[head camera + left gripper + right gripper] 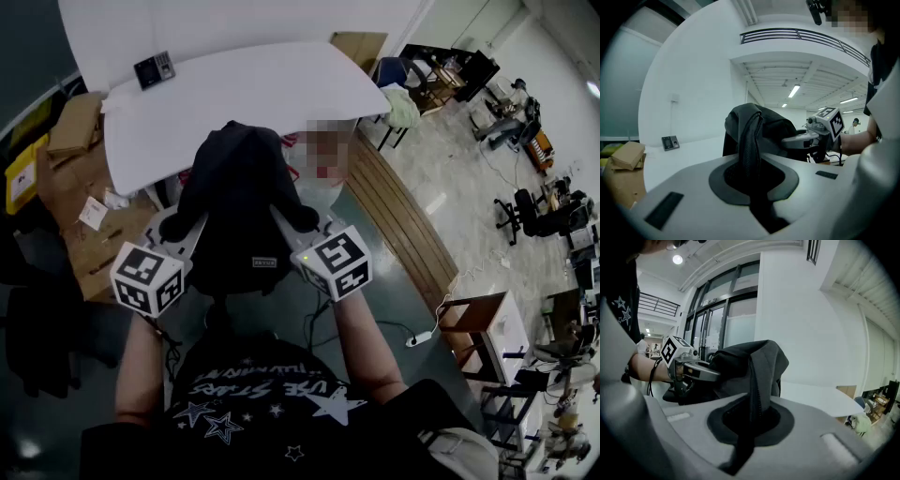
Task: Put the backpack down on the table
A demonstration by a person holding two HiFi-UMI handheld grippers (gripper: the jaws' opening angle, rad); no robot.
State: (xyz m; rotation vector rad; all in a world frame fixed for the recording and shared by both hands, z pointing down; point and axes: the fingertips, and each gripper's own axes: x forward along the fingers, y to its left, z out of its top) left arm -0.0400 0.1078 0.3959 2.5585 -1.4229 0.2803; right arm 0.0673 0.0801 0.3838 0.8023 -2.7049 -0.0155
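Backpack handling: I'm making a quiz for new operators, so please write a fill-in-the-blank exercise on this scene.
1. The backpack held up by both grippers is ____ in colour.
2. The left gripper and the right gripper are each shut on a backpack ____.
3. The table beyond the backpack has a ____ top.
Missing words: black; strap; white.

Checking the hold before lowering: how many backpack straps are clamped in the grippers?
2. One strap sits in the left gripper, a second strap in the right gripper; the backpack may hide more.
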